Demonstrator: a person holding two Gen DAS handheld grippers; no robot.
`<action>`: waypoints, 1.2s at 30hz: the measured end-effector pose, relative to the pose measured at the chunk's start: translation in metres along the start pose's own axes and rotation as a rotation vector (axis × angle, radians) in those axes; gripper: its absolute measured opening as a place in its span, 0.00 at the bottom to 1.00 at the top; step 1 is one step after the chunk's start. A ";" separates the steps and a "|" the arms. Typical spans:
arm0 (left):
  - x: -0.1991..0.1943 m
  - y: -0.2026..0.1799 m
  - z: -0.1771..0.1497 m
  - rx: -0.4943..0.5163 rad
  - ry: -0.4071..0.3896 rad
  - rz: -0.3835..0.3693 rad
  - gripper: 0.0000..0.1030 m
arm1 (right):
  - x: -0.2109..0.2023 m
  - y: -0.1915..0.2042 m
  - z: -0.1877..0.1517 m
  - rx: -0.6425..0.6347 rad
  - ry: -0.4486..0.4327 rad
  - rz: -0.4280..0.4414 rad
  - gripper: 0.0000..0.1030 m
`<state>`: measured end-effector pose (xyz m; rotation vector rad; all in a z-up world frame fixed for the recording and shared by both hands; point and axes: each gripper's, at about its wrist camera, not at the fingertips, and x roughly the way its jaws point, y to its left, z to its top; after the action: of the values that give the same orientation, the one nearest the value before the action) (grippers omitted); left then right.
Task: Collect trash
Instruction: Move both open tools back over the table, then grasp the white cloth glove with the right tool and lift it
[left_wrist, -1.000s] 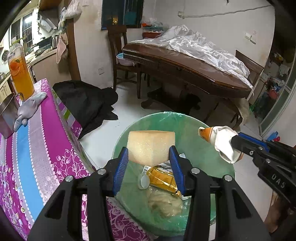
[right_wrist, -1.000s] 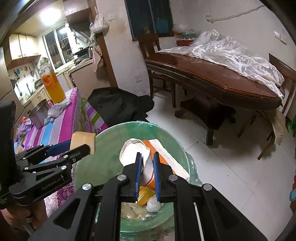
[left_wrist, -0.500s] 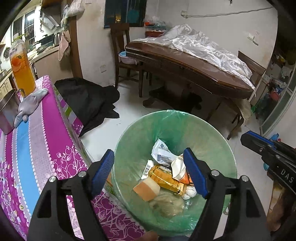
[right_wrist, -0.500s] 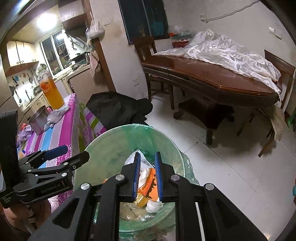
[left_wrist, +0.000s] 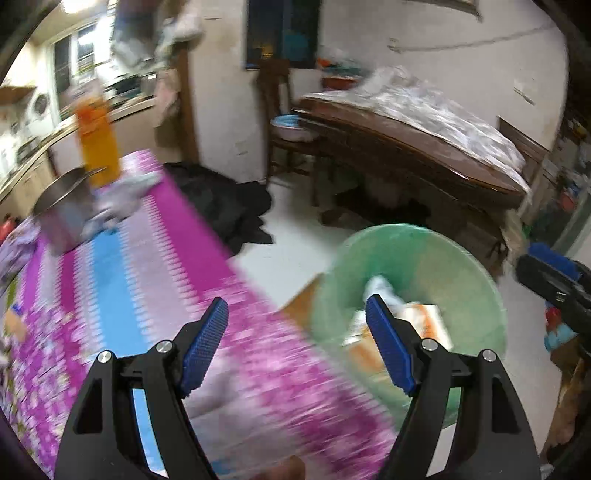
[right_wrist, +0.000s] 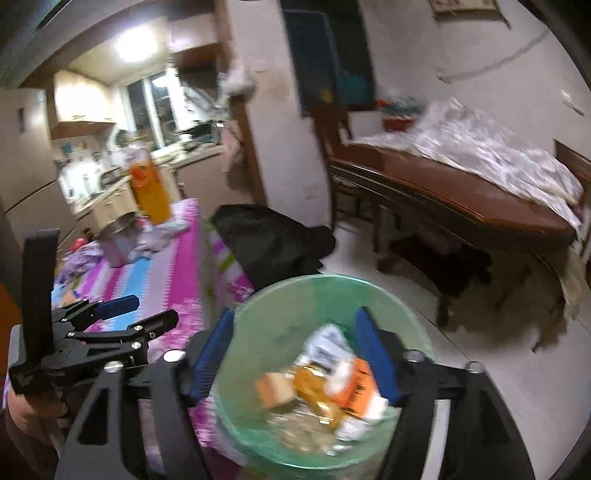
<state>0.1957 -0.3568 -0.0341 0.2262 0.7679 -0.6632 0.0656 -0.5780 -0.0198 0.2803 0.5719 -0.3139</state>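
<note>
A green-lined trash bin stands on the floor beside the purple-clothed table. It holds a yellow sponge, an orange wrapper, white paper and other scraps. My right gripper is open and empty, right above the bin. My left gripper is open and empty over the table's edge, with the bin to its right. The left gripper also shows in the right wrist view. Both views are motion-blurred.
On the table stand an orange juice bottle, a metal pot and a grey cloth. A black bag lies on the floor. A dark wooden table with plastic sheeting stands behind.
The left gripper opened and the sponge fell into the bin; it has since swung left over the table. The right gripper opened wide and its wrapper now lies in the bin.
</note>
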 end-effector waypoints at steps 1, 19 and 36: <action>-0.005 0.020 -0.004 -0.026 -0.003 0.025 0.71 | 0.002 0.012 0.001 -0.016 0.001 0.022 0.68; -0.145 0.286 -0.103 -0.418 -0.095 0.377 0.71 | 0.030 0.222 -0.017 -0.239 0.082 0.345 0.72; -0.189 0.436 -0.142 -0.533 -0.074 0.374 0.62 | 0.064 0.340 -0.044 -0.351 0.165 0.518 0.72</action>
<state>0.2893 0.1296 -0.0211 -0.1419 0.7784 -0.0995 0.2192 -0.2649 -0.0331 0.1070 0.6826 0.3122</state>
